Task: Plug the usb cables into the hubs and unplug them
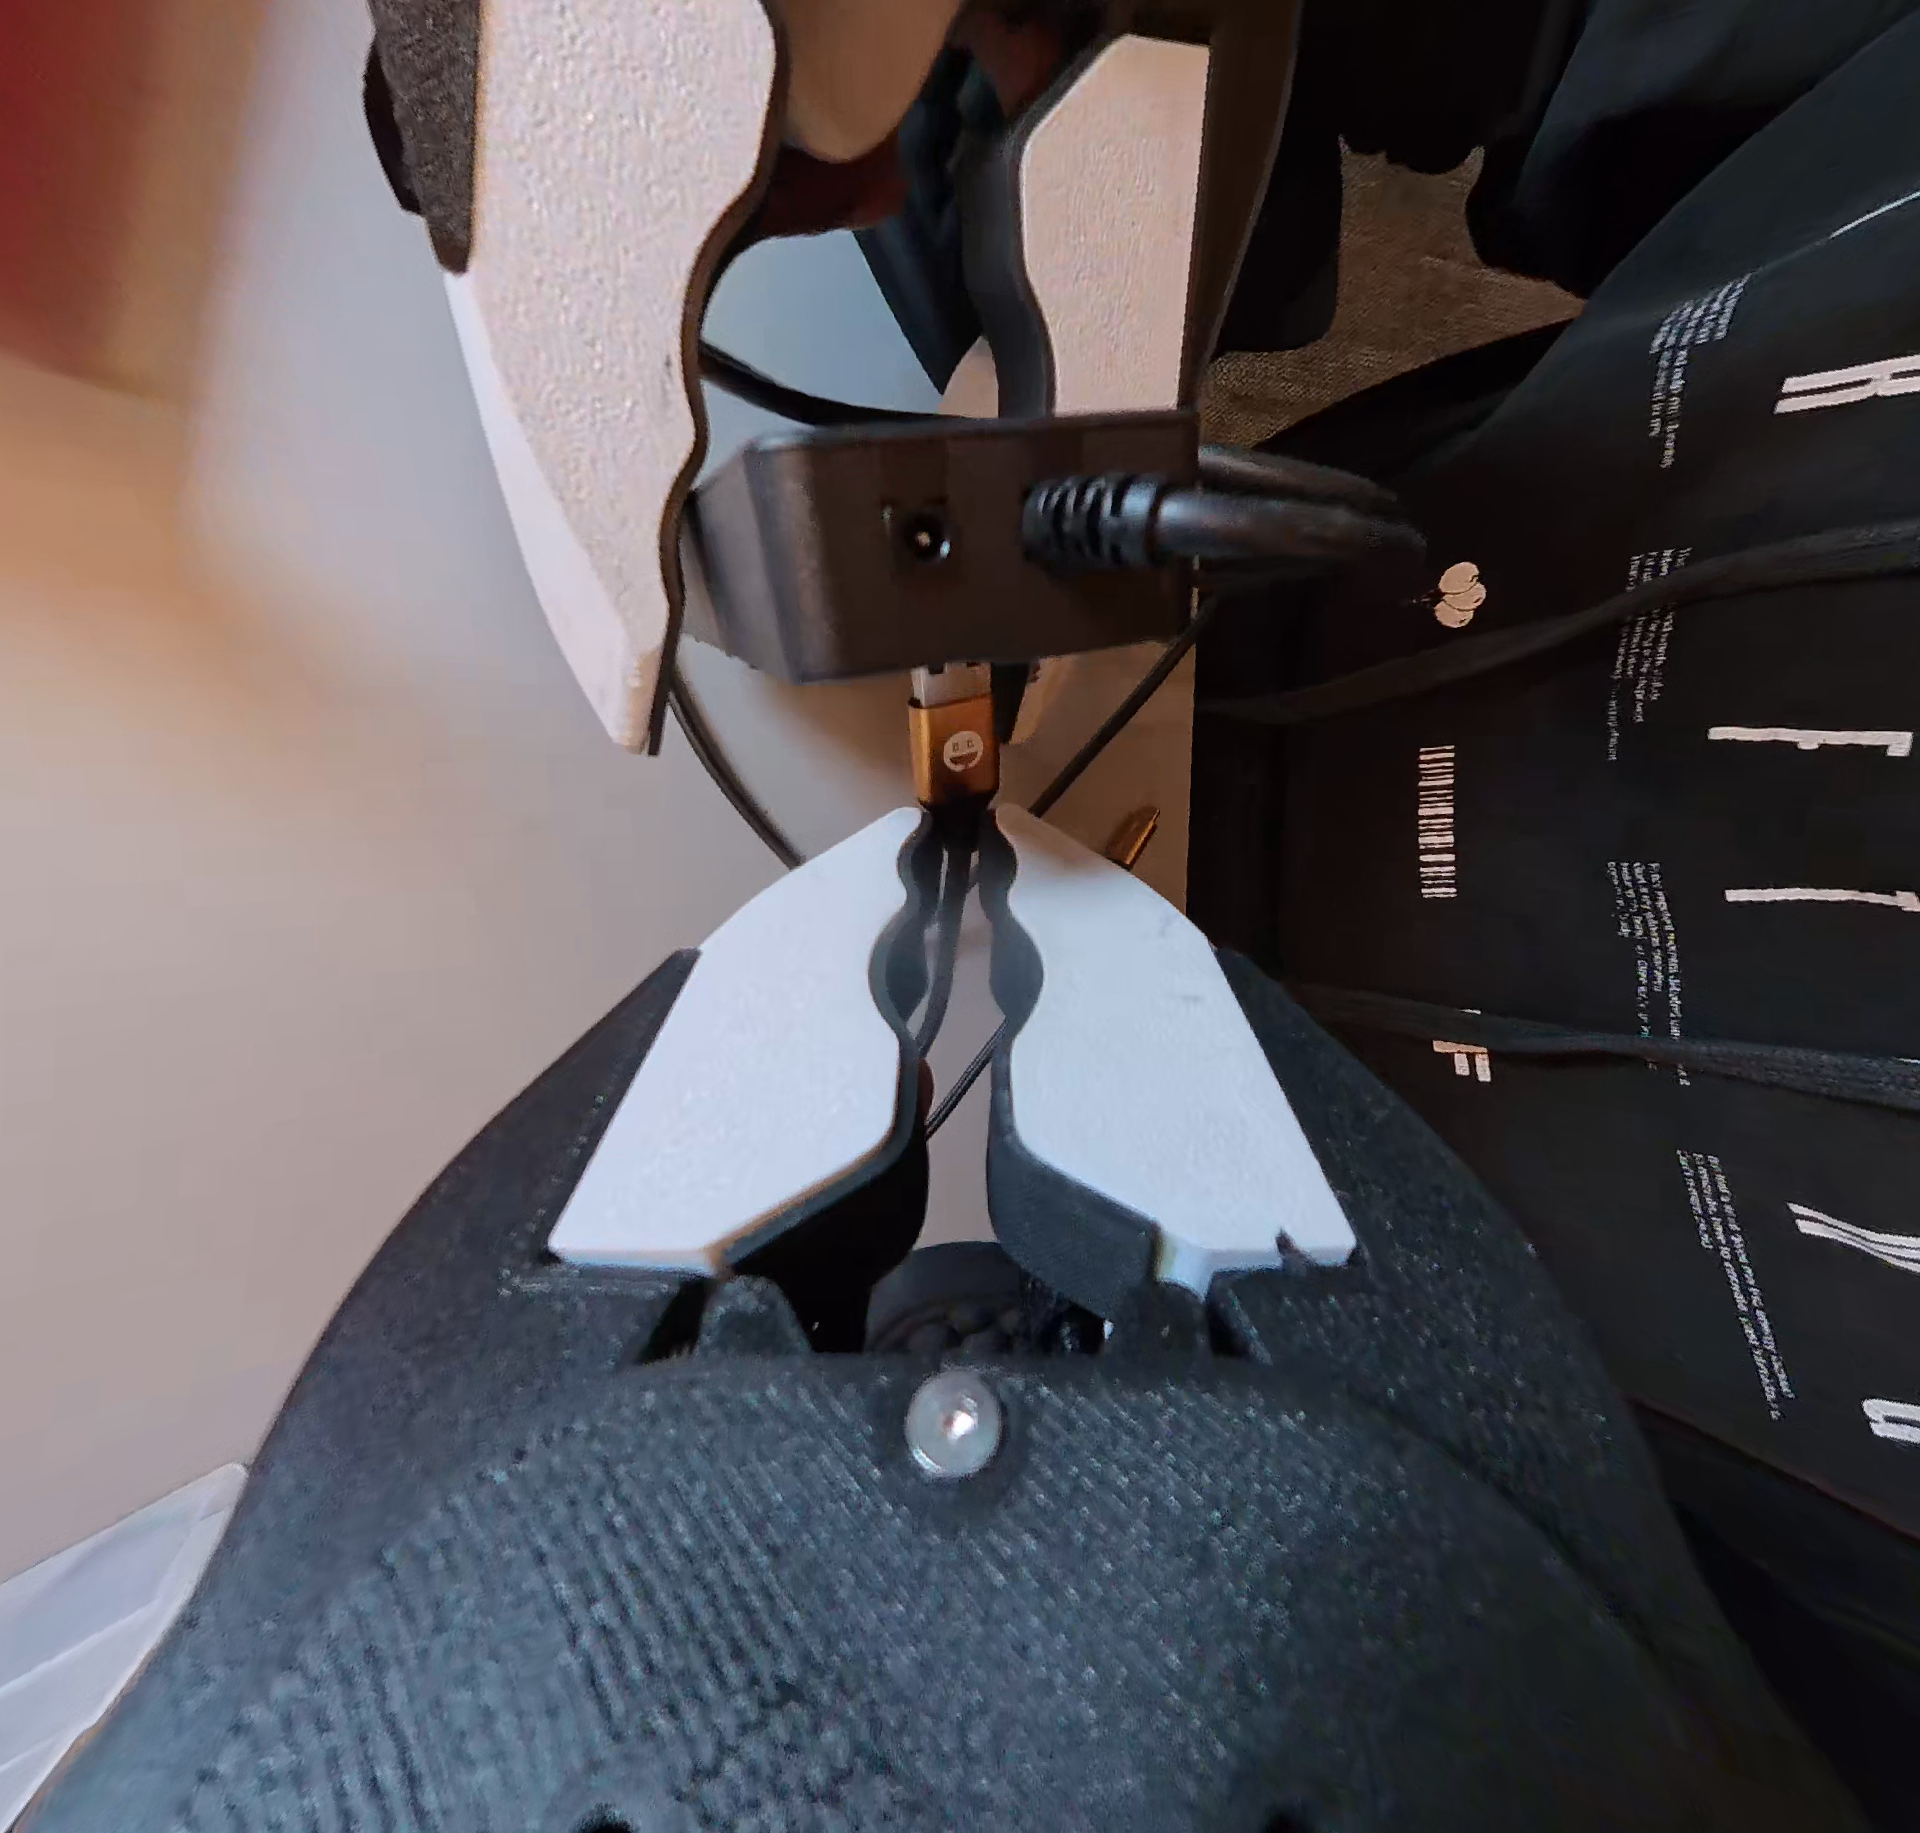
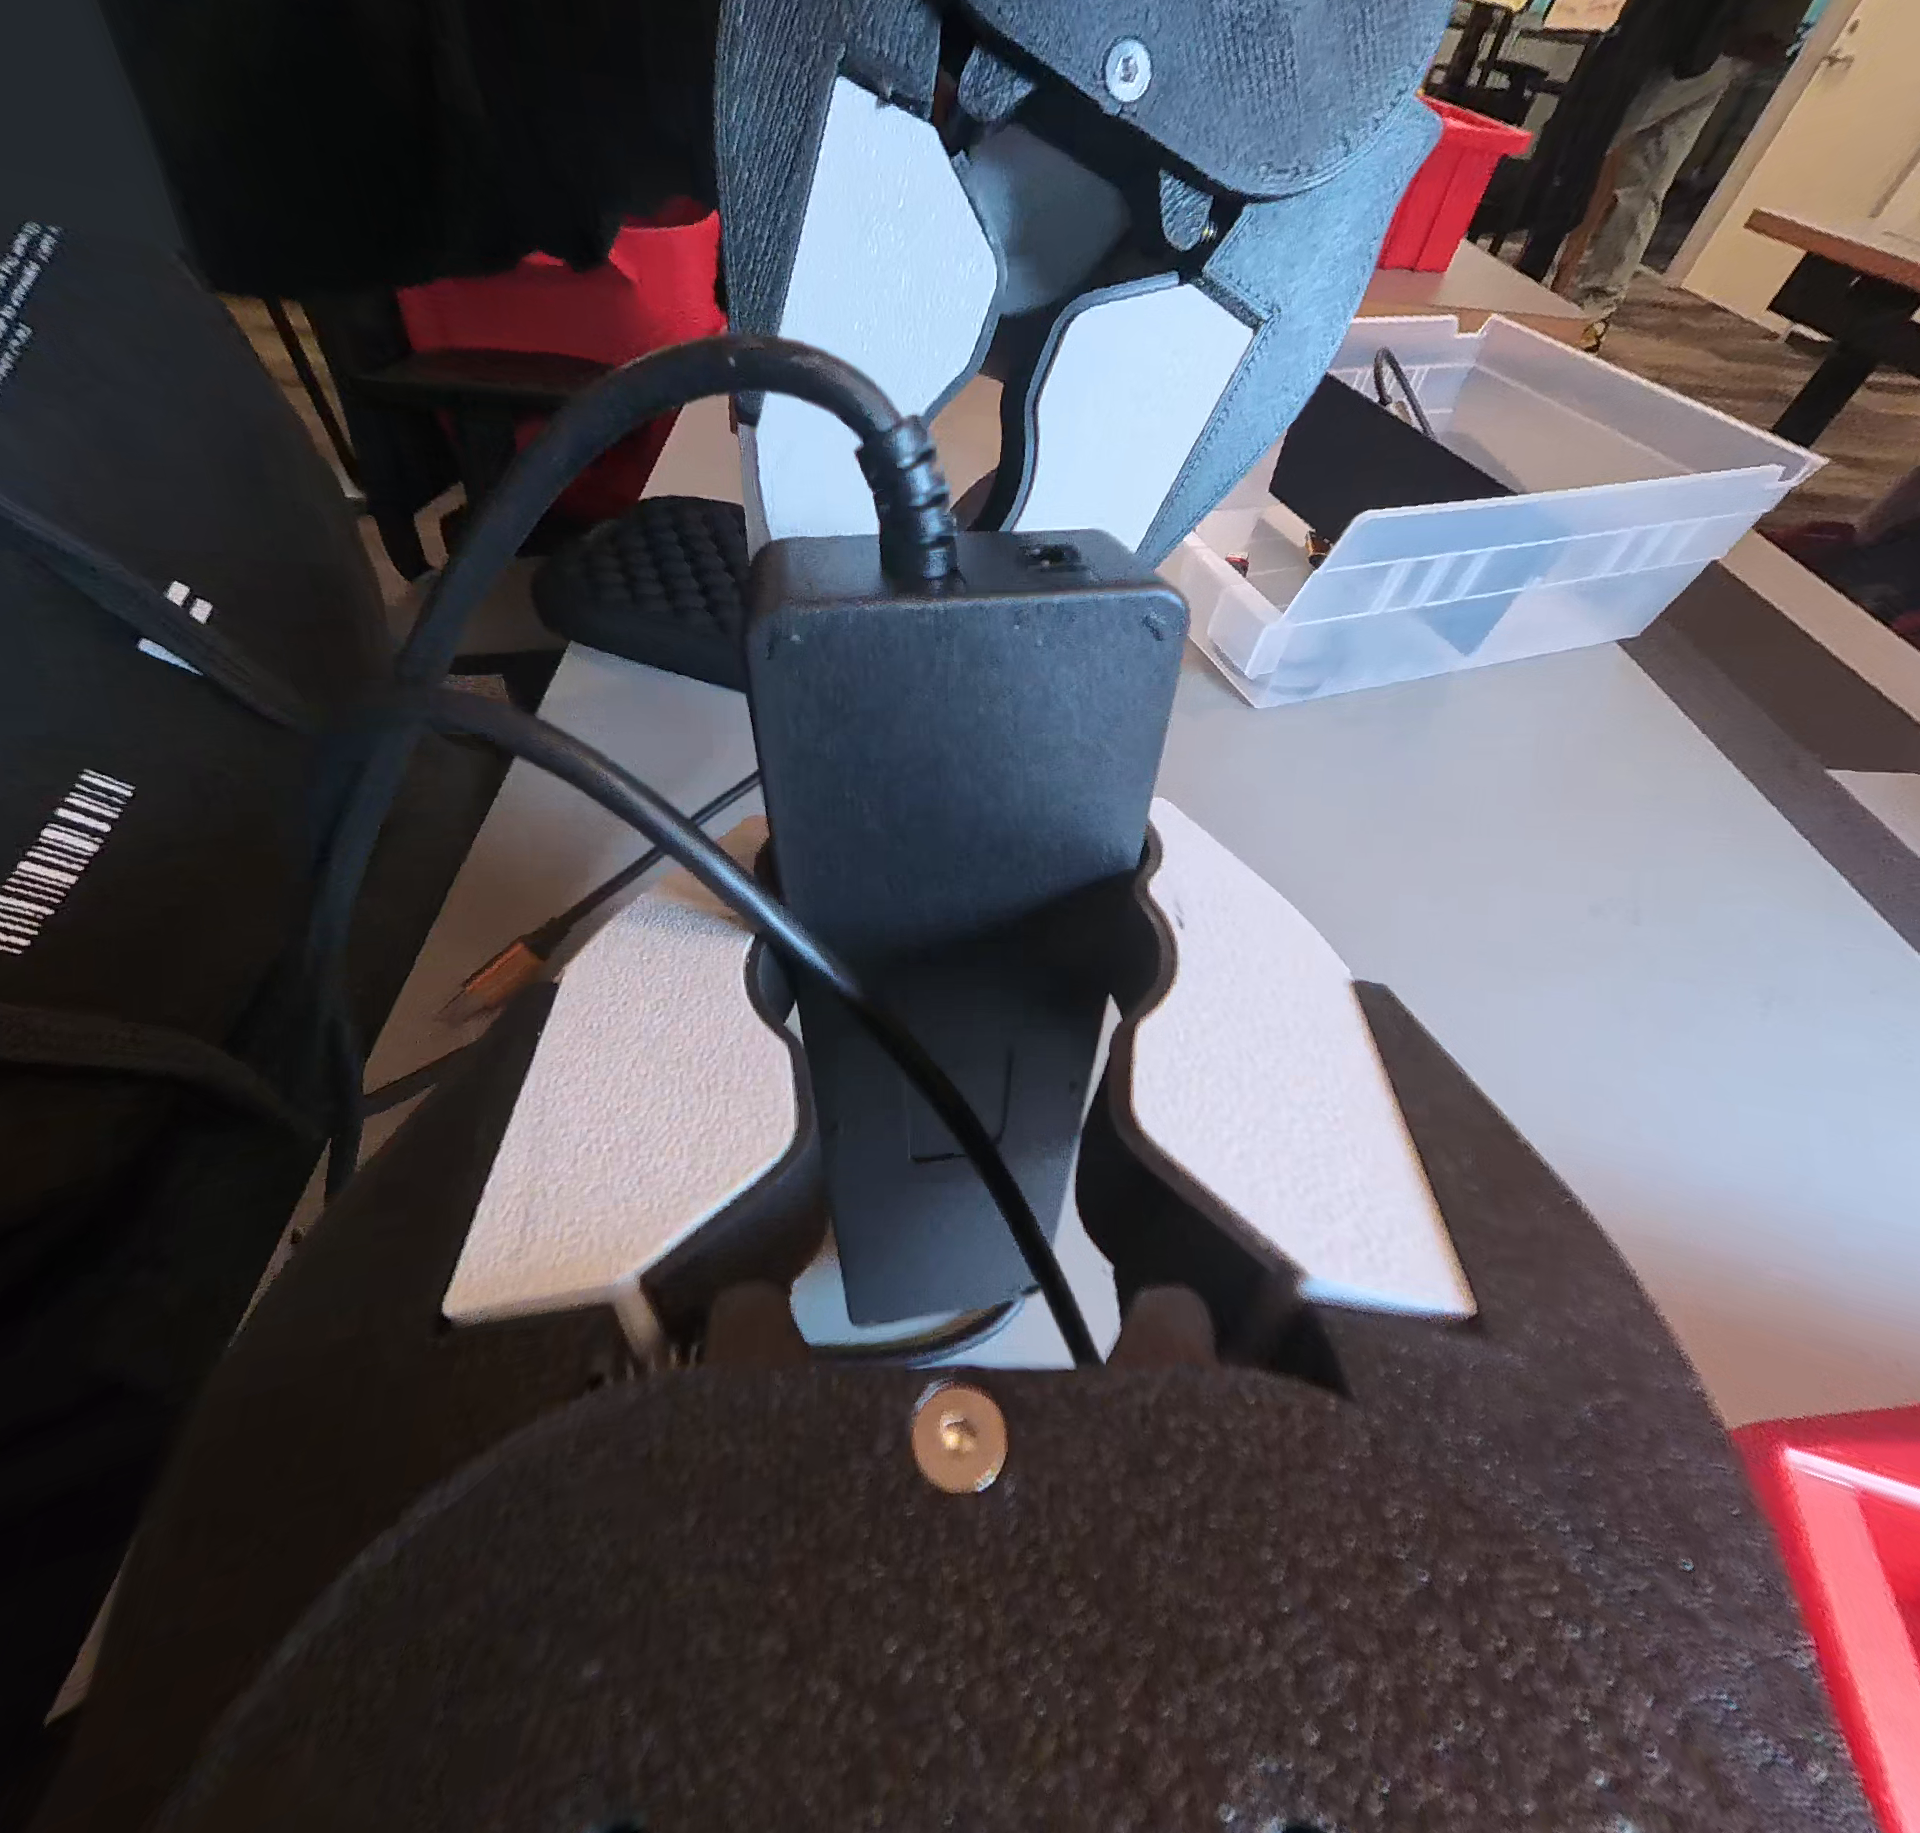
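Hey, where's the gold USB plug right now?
In the left wrist view the gold plug sits mid-frame, its metal tip at the underside of the black hub, just beyond the left claw, which pinches its cable.

A clear plastic bin (image 2: pixel 1507 557) sits on the grey table (image 2: pixel 1455 900) at the upper right of the right wrist view, with a black slab (I cannot tell what it is) inside it. A red crate (image 2: pixel 1455 178) stands behind it, higher in the frame. Black printed fabric (image 2: pixel 125 640) fills the left edge, and the same fabric (image 1: pixel 1662 848) covers the right side of the left wrist view. A dimpled black pad (image 2: pixel 655 568) lies left of centre. A person's legs (image 2: pixel 1652 152) show at top right.
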The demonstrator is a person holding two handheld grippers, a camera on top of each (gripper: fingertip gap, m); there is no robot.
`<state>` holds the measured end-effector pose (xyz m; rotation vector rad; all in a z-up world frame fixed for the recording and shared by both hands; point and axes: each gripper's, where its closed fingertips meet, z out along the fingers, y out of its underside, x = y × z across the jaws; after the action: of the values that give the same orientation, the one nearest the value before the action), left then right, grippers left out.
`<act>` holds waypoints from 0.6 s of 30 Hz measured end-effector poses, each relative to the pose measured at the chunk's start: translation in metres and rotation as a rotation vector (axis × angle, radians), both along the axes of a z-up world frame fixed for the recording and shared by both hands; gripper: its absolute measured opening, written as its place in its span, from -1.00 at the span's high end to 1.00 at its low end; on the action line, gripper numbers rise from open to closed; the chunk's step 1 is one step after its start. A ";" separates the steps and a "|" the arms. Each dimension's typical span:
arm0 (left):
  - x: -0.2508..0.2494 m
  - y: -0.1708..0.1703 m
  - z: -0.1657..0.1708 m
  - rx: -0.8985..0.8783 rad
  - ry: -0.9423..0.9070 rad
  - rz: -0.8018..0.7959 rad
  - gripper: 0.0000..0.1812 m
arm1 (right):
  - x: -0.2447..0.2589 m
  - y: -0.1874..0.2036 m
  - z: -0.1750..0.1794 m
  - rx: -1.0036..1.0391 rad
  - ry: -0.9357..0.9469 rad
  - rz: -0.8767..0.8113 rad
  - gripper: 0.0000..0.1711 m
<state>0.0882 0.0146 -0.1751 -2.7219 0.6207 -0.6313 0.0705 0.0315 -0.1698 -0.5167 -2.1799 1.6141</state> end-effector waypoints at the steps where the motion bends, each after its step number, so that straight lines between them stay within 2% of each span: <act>1: 0.002 0.001 0.002 0.007 -0.015 -0.001 0.92 | 0.001 0.000 0.002 -0.008 -0.001 0.002 0.31; 8: -0.003 0.010 0.023 0.123 -0.103 0.052 0.93 | 0.000 0.008 0.009 -0.029 0.021 -0.027 0.31; 18: -0.001 0.011 0.018 0.147 -0.119 0.076 0.93 | -0.004 0.003 0.005 -0.033 0.013 -0.033 0.32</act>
<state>0.0868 0.0257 -0.1574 -2.5377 0.5115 -0.6942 0.0664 0.0342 -0.1643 -0.5473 -2.1278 1.6340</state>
